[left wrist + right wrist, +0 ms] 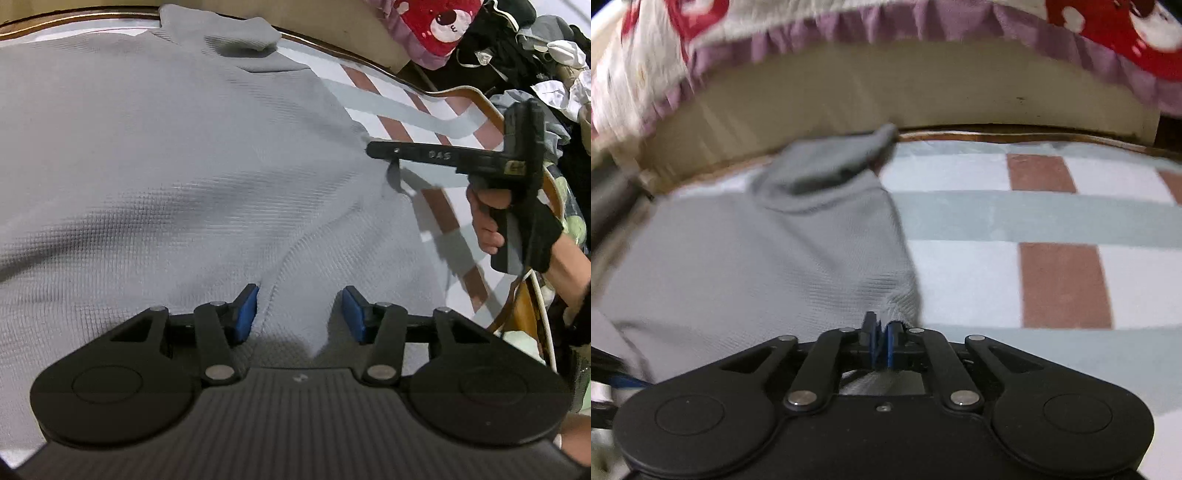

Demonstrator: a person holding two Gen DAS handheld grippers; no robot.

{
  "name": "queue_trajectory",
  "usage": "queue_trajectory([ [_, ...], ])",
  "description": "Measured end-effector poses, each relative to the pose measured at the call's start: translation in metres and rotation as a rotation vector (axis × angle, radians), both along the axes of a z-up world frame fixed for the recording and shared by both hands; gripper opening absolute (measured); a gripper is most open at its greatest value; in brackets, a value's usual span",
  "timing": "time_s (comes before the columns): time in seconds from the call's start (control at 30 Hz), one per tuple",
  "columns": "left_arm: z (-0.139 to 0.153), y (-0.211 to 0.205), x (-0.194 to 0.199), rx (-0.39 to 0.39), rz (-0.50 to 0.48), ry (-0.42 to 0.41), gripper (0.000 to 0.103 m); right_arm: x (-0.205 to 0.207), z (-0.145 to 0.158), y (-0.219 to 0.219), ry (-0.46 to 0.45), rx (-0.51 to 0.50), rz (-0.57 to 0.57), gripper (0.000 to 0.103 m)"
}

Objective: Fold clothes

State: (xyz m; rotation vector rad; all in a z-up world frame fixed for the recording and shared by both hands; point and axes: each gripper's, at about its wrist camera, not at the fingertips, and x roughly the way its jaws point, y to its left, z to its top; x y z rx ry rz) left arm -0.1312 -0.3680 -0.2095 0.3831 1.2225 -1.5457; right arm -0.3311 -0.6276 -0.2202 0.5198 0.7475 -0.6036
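Checked cloth [997,218] covers the desk [476,96]; the grey garment [147,166] sprawls flat from centre to nine o'clock.

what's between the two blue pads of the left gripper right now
In the left wrist view, a raised fold of the grey waffle-knit garment runs between the left gripper's open blue pads. The pads do not press on it.

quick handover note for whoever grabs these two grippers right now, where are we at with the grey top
Right gripper: shut on the right edge of the grey garment.
Left gripper: open, a raised crease of the cloth between its pads, not pinched.
Garment lies spread on the checked bed cover, sleeve bunched at the far edge.
Done: edge gripped. Left: close the left gripper, then probably make the fold.
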Motion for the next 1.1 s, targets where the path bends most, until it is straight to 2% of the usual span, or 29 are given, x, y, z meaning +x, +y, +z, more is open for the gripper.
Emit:
queue_trajectory([
  [0.1, 0.012, 0.011, 0.003, -0.015, 0.01, -0.022, 0.051, -0.004, 0.001, 0.003, 0.001, 0.003, -0.013, 0.003],
  [0.17, 0.023, 0.017, 0.005, -0.026, 0.013, -0.076, 0.052, -0.008, 0.005, 0.004, -0.011, 0.081, -0.02, 0.023],
  [0.2, 0.03, 0.022, 0.005, -0.036, 0.008, -0.115, 0.052, -0.015, 0.009, 0.003, -0.031, 0.132, -0.026, 0.027],
  [0.27, 0.043, 0.032, 0.003, -0.066, 0.0, -0.155, 0.055, -0.031, 0.019, 0.007, -0.089, 0.204, -0.007, 0.043],
  [0.33, 0.054, 0.038, 0.0, -0.105, -0.004, -0.145, 0.057, -0.045, 0.027, 0.016, -0.126, 0.265, 0.044, 0.045],
  [0.43, 0.062, 0.036, -0.014, -0.16, -0.018, -0.062, 0.066, -0.051, 0.029, 0.035, -0.085, 0.268, 0.111, 0.046],
  [0.5, 0.061, 0.029, -0.029, -0.17, -0.043, -0.022, 0.07, -0.053, 0.021, 0.038, -0.068, 0.269, 0.093, 0.047],
  [0.57, 0.055, 0.019, -0.047, -0.155, -0.078, -0.029, 0.073, -0.053, 0.011, 0.035, -0.046, 0.248, 0.053, 0.047],
  [0.63, 0.044, 0.014, -0.063, -0.116, -0.115, -0.079, 0.073, -0.052, 0.002, 0.035, -0.027, 0.218, 0.035, 0.047],
  [0.7, 0.032, 0.011, -0.075, -0.068, -0.142, -0.179, 0.066, -0.051, -0.003, 0.038, -0.044, 0.205, 0.045, 0.048],
  [0.77, 0.022, 0.011, -0.079, -0.027, -0.144, -0.283, 0.016, -0.049, -0.007, 0.042, -0.067, 0.192, 0.057, 0.056],
  [0.8, 0.021, 0.014, -0.073, -0.022, -0.121, -0.277, 0.011, -0.047, -0.009, 0.045, -0.084, 0.181, 0.061, 0.059],
  [0.87, 0.024, 0.026, -0.055, -0.043, -0.049, -0.225, 0.009, -0.04, -0.01, 0.051, -0.102, 0.139, 0.057, 0.066],
  [0.9, 0.03, 0.035, -0.047, -0.063, -0.013, -0.224, 0.009, -0.036, -0.011, 0.054, -0.093, 0.104, 0.054, 0.067],
  [0.97, 0.045, 0.054, -0.032, -0.111, 0.047, -0.241, 0.008, -0.027, -0.011, 0.062, -0.077, 0.033, 0.049, 0.063],
  [1.0, 0.056, 0.066, -0.026, -0.142, 0.076, -0.242, 0.008, -0.023, -0.011, 0.066, -0.05, -0.011, 0.053, 0.054],
  [1.03, 0.066, 0.078, -0.021, -0.172, 0.104, -0.241, 0.008, -0.019, -0.01, 0.071, -0.005, -0.063, 0.063, 0.019],
  [1.1, 0.086, 0.101, -0.012, -0.23, 0.152, -0.246, 0.008, -0.015, -0.004, 0.076, 0.04, -0.111, 0.081, 0.01],
])
